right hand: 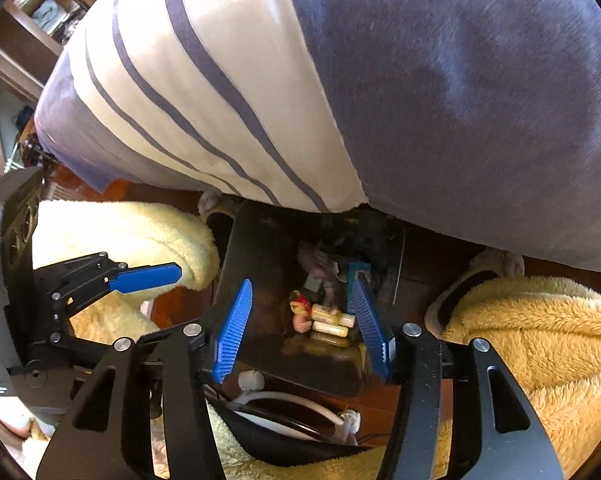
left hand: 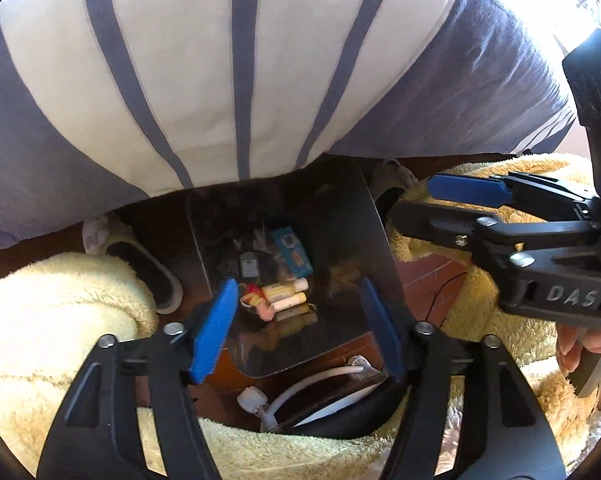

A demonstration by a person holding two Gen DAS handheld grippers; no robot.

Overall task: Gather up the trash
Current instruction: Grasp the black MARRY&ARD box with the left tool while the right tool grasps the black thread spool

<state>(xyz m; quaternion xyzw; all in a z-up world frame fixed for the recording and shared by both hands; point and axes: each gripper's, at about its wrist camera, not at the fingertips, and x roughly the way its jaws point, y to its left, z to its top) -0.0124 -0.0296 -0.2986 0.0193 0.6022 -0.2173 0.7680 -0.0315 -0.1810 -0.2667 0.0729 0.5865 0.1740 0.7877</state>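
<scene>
We held both grippers over a dark, glossy bin (left hand: pixel 352 216) that stood on the red tiled floor (left hand: pixel 428 280) between our legs in yellow fleece (left hand: pixel 52 300), just near the overhang of the striped bedcover (left hand: pixel 236 60). The bin sat close to the bed and between our feet, we judged, so that trash could be dropped straight down from either side.

The left gripper (left hand: pixel 300 320) hung above the bin's near edge with its blue pads (left hand: pixel 214 332) spread wide and nothing between them. The right gripper (right hand: pixel 304 324) was likewise parted and empty over the mouth of the bin; in the left view it reached in from the right, jaws apart, beside the bin's right wall.

The trash lay at the bottom of the bin: a teal box (left hand: pixel 292 250) toward the far side, two pale yellow tubes (left hand: pixel 284 290) nearer, a small red and yellow wrapper (left hand: pixel 252 294) to their left, and crumpled scraps (right hand: pixel 320 264) farther back. A white cable (left hand: pixel 320 384) lay on the floor at the bin's near side, outside it.

With both grippers bare and the items inside, we took this for a pause between pieces.
</scene>
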